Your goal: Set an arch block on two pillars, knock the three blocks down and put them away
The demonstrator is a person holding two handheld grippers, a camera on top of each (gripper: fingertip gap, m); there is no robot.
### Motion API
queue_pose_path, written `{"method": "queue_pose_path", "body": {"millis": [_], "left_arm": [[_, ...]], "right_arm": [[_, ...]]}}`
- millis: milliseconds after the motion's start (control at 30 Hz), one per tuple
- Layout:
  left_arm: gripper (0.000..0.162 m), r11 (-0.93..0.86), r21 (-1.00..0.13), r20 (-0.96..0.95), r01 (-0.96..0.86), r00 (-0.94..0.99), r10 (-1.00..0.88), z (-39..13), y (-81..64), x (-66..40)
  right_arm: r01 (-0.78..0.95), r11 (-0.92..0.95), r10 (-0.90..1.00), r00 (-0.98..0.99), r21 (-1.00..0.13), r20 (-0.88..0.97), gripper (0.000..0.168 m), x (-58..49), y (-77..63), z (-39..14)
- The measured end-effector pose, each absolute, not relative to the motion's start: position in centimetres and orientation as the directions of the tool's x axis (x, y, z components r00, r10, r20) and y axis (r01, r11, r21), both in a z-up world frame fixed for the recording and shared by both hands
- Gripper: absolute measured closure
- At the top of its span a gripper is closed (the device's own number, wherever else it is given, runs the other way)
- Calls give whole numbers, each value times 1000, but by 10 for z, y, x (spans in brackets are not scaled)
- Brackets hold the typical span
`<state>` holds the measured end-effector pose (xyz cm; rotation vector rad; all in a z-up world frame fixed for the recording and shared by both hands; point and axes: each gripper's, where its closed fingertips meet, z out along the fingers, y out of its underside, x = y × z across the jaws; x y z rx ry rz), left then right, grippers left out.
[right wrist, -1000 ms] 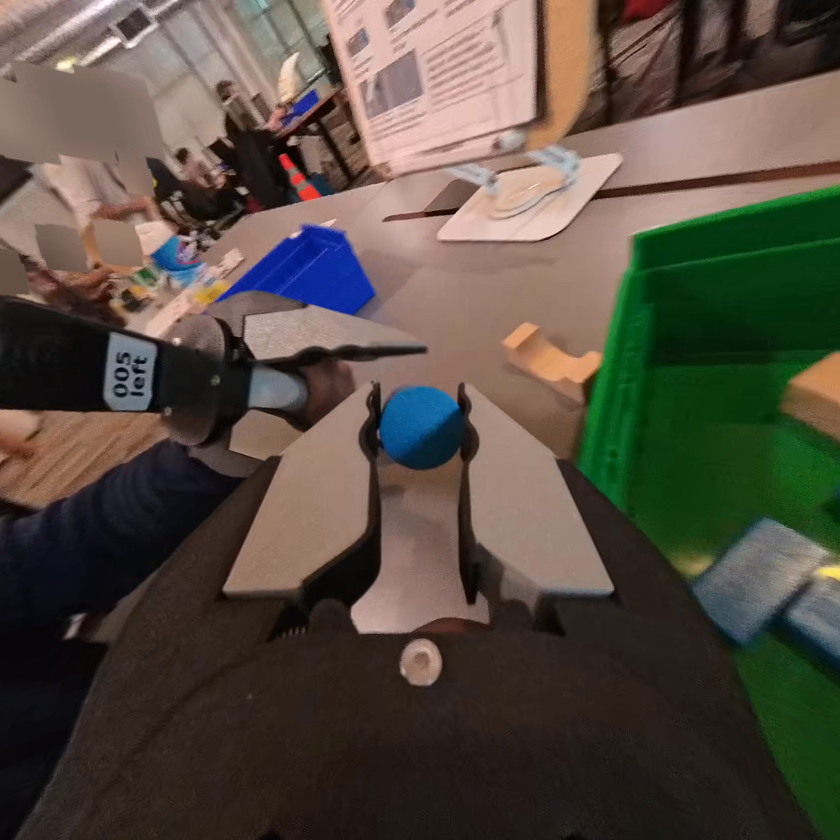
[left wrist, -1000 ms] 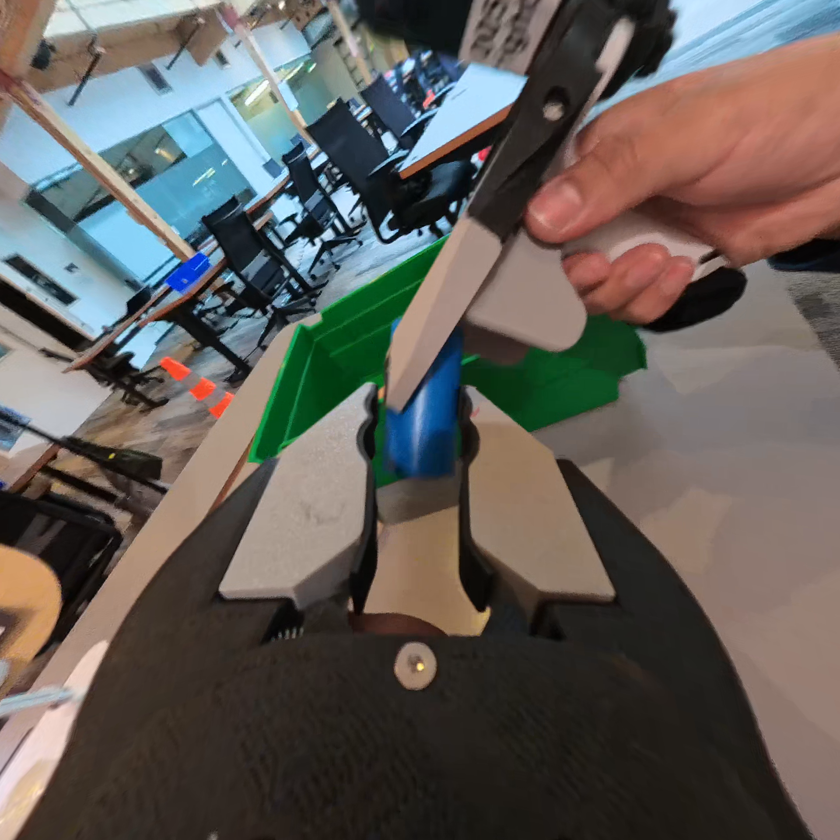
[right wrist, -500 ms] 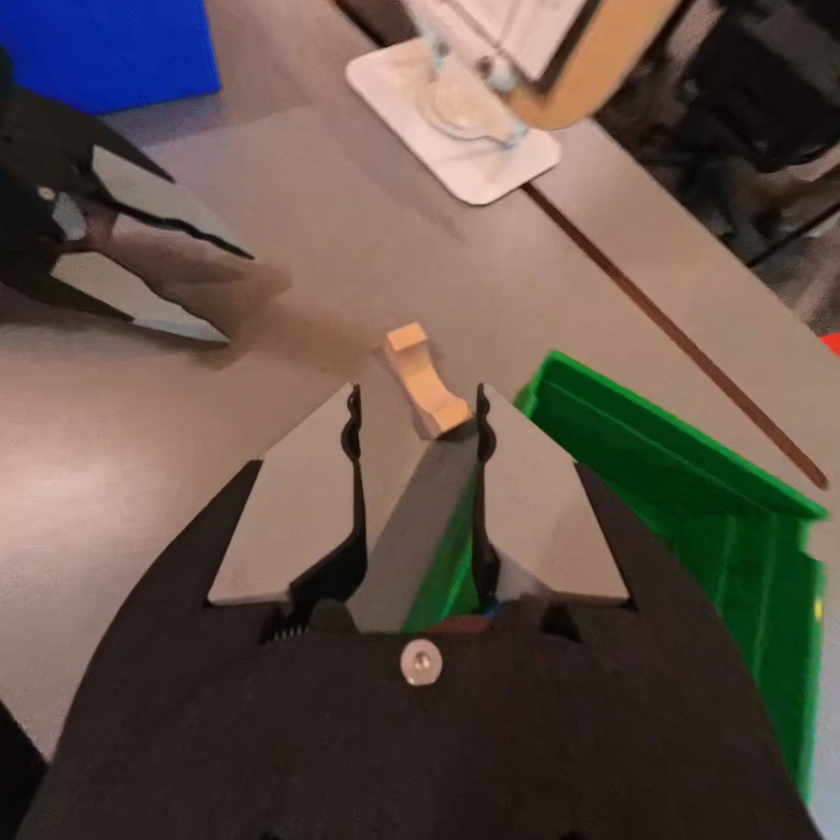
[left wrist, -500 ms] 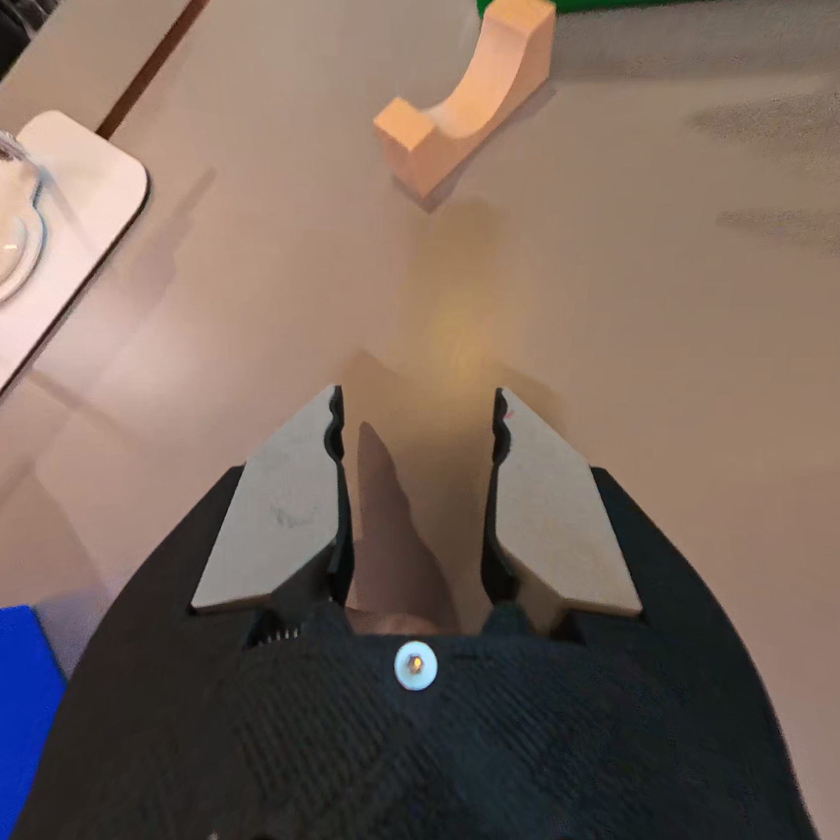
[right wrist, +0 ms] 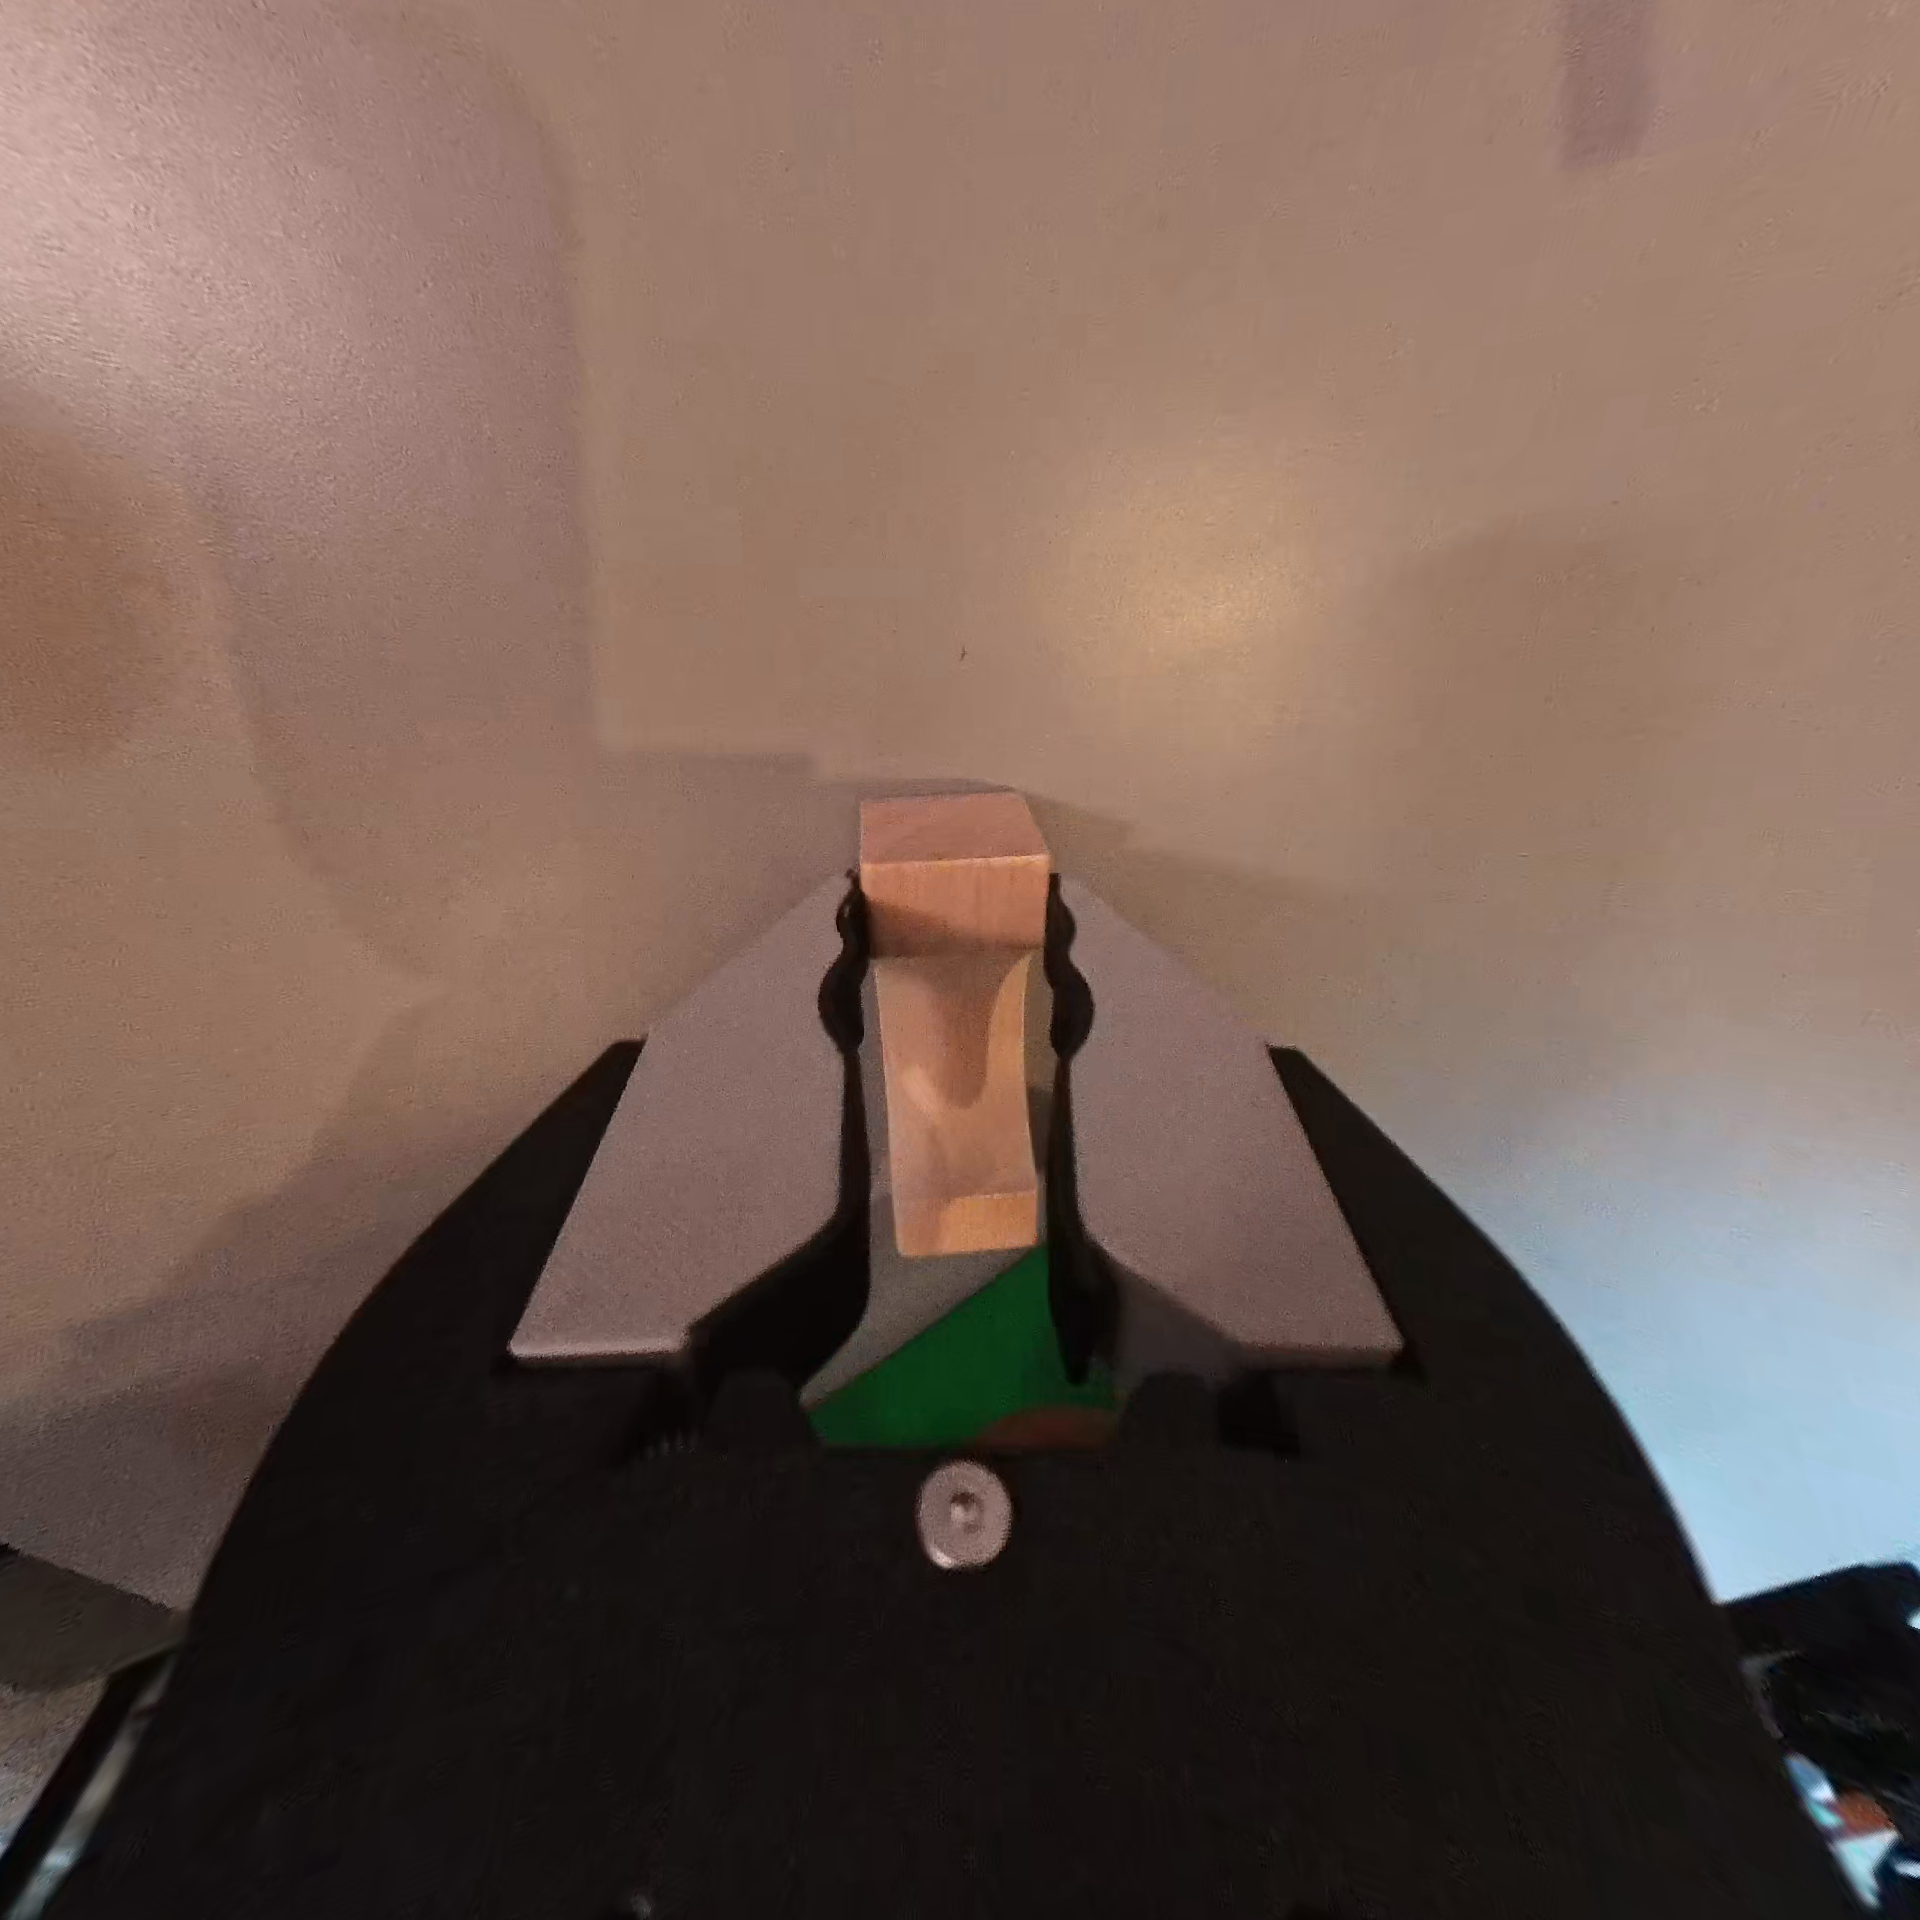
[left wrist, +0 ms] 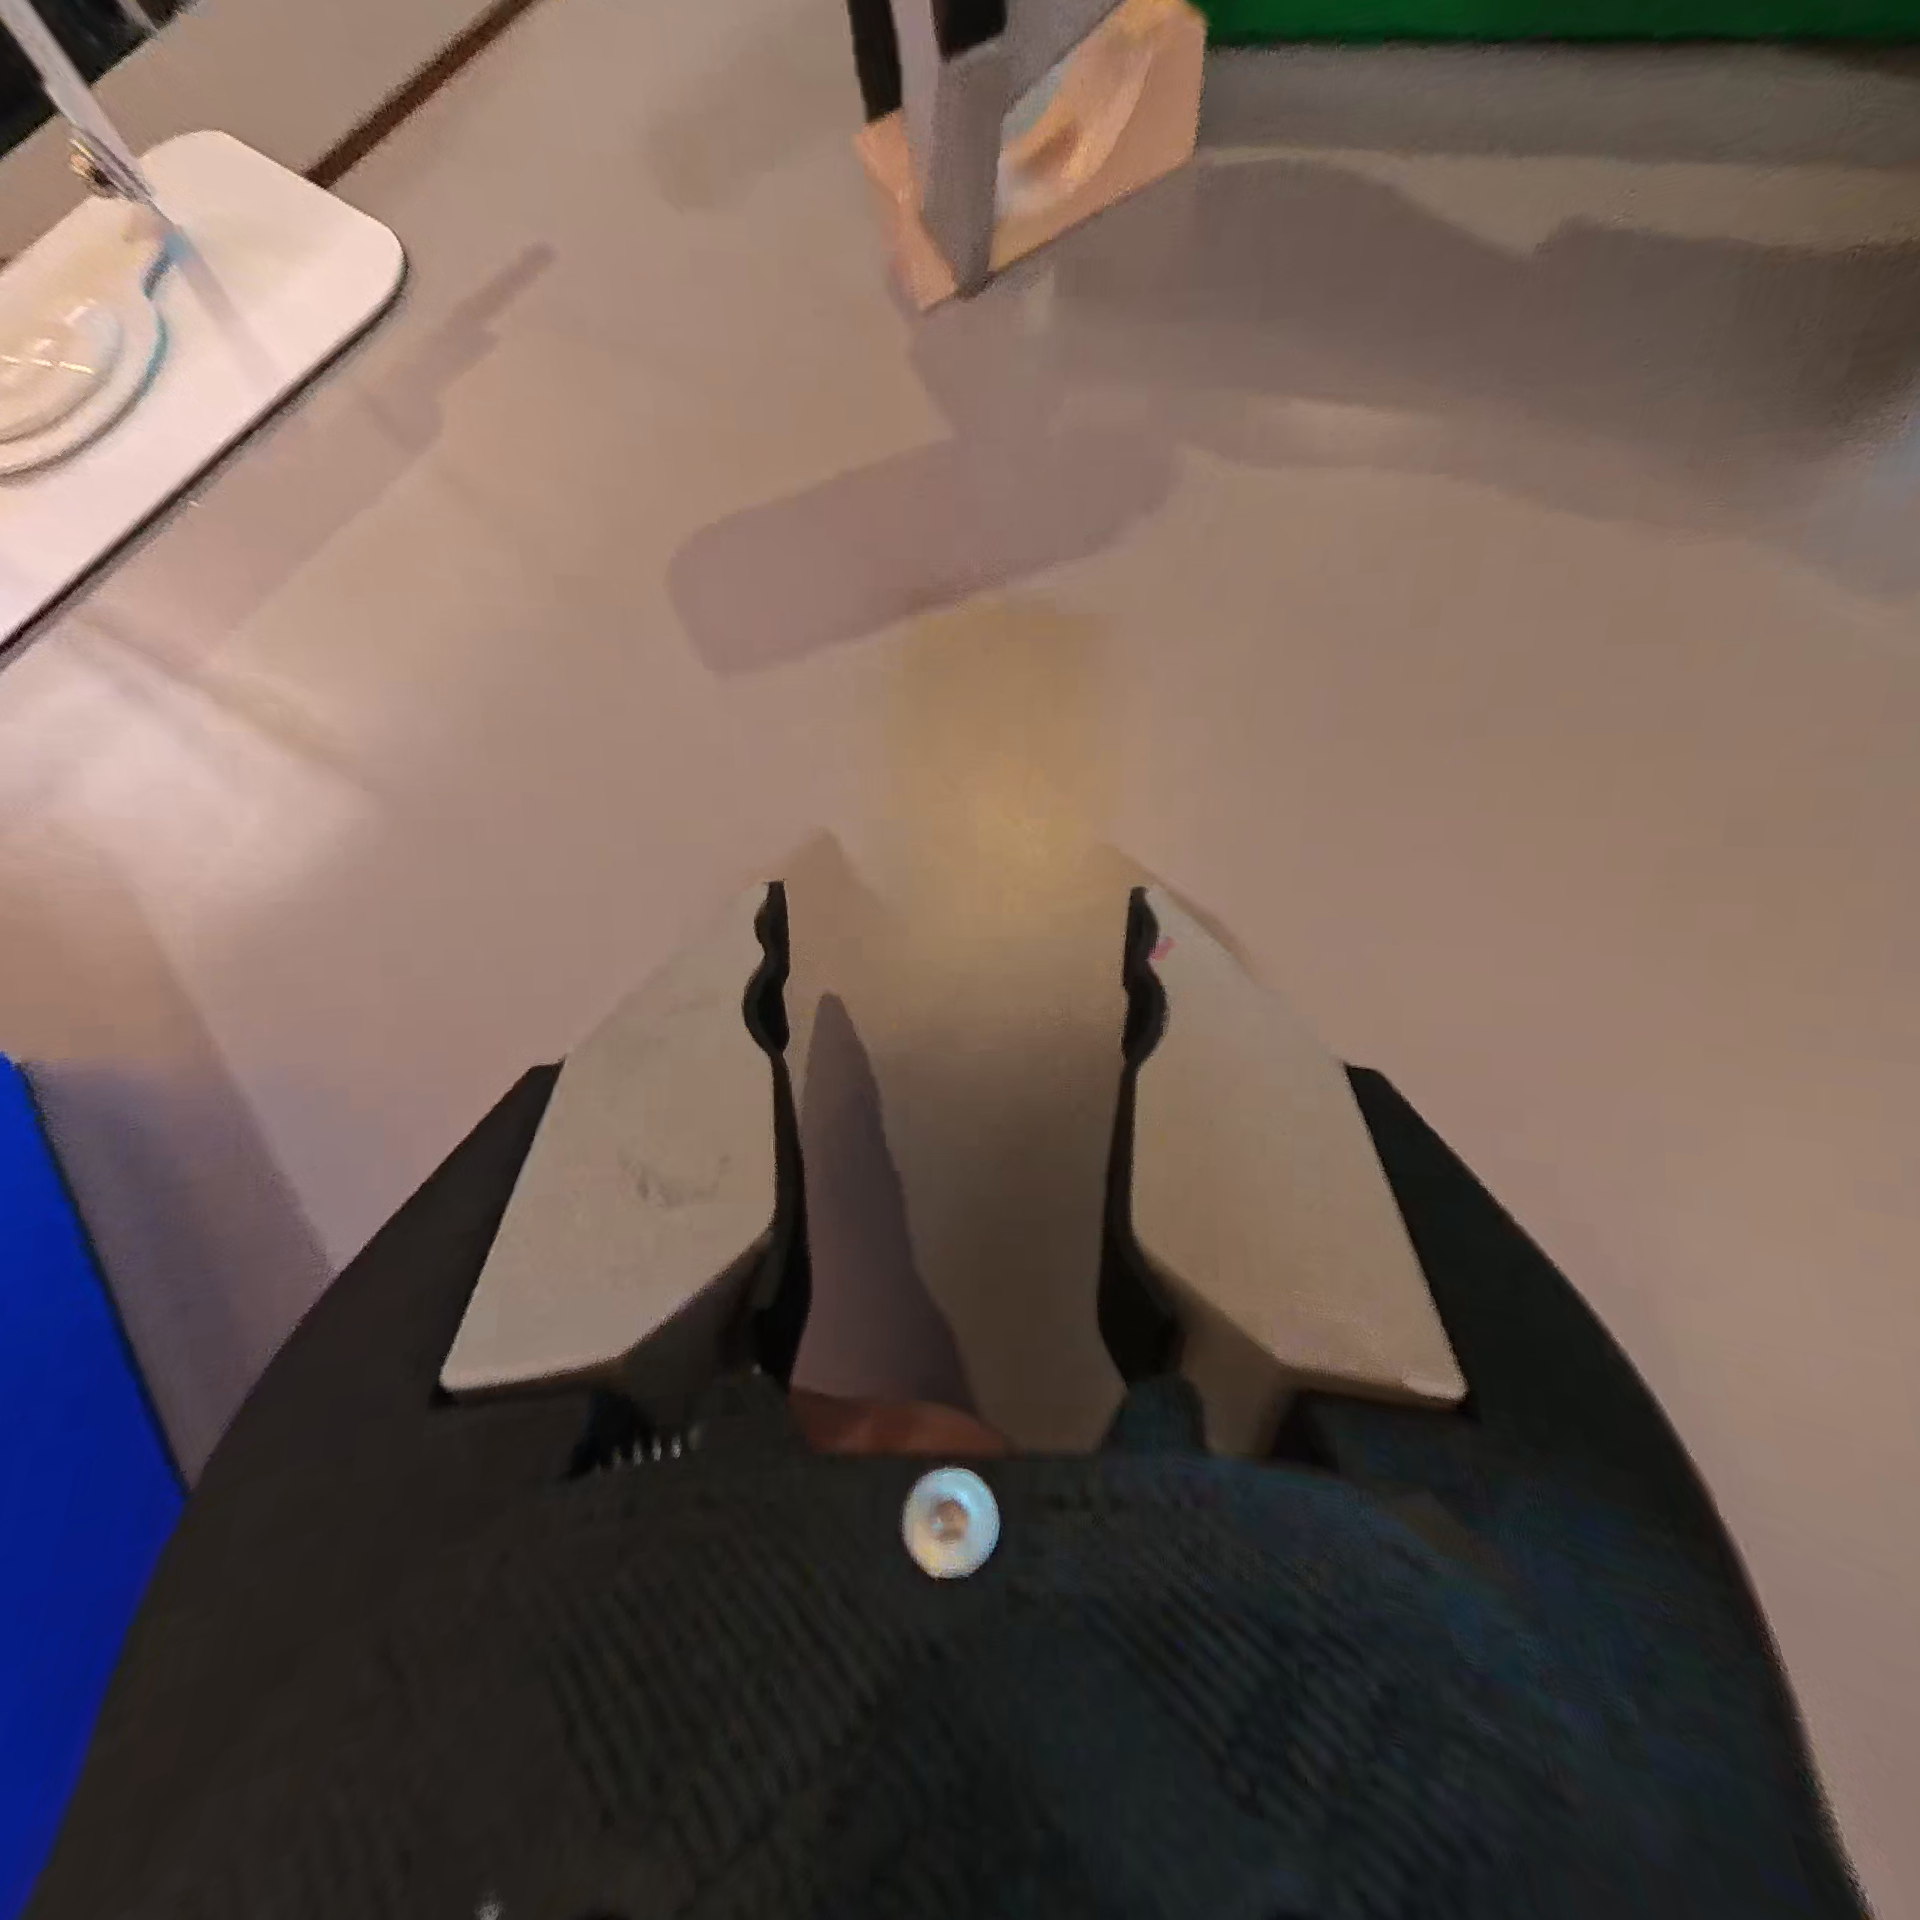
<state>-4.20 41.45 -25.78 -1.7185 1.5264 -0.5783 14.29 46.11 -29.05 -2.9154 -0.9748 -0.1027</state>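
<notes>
The wooden arch block [right wrist: 951,1039] lies on the grey table [right wrist: 1143,416]. My right gripper [right wrist: 953,894] is shut on it, with a finger pad against each long side. In the left wrist view the same arch block [left wrist: 1101,135] shows at the top with the right gripper's fingers [left wrist: 961,145] around it. My left gripper [left wrist: 956,904] is open and empty, low over the bare table and well short of the block. The blue pillar blocks are not in view.
A green bin [left wrist: 1558,19] edges the top right of the left wrist view and also shows between the right fingers [right wrist: 966,1371]. A white stand base [left wrist: 208,301] sits at the left. A blue bin [left wrist: 52,1403] is at the left edge. The tips of one gripper are about 20 centimetres away from the tips of the other.
Both grippers let go of the blue pillars and opened. The right gripper then came down over the arch block and closed on it. The left gripper has pulled back, open.
</notes>
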Motion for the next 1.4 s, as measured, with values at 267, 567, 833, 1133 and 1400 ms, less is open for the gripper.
{"method": "queue_pose_path", "body": {"millis": [267,567,833,1133,1400], "left_arm": [[102,63,-846,-225,-530,249,-942,-197,366,-114],[70,-121,-875,-248,-468,649,-719,-175,423,-228],[154,-204,-803,-341,-560,713,-612,-227,497,-223],[160,-181,-905,-226,-385,797,-560,-144,459,-291],[159,-58,-982,-92,-178,726,-681,32,401,-283]], "right_arm": [[476,-745,300,865,-466,403,137,198,403,-119],[55,-815,-119,959,-577,259,107,311,276,-175],[-36,-628,31,997,-778,-71,86,207,221,-192],[71,-674,-81,982,-736,169,156,93,281,-230],[58,-599,27,998,-798,52,140,-184,415,-224]]}}
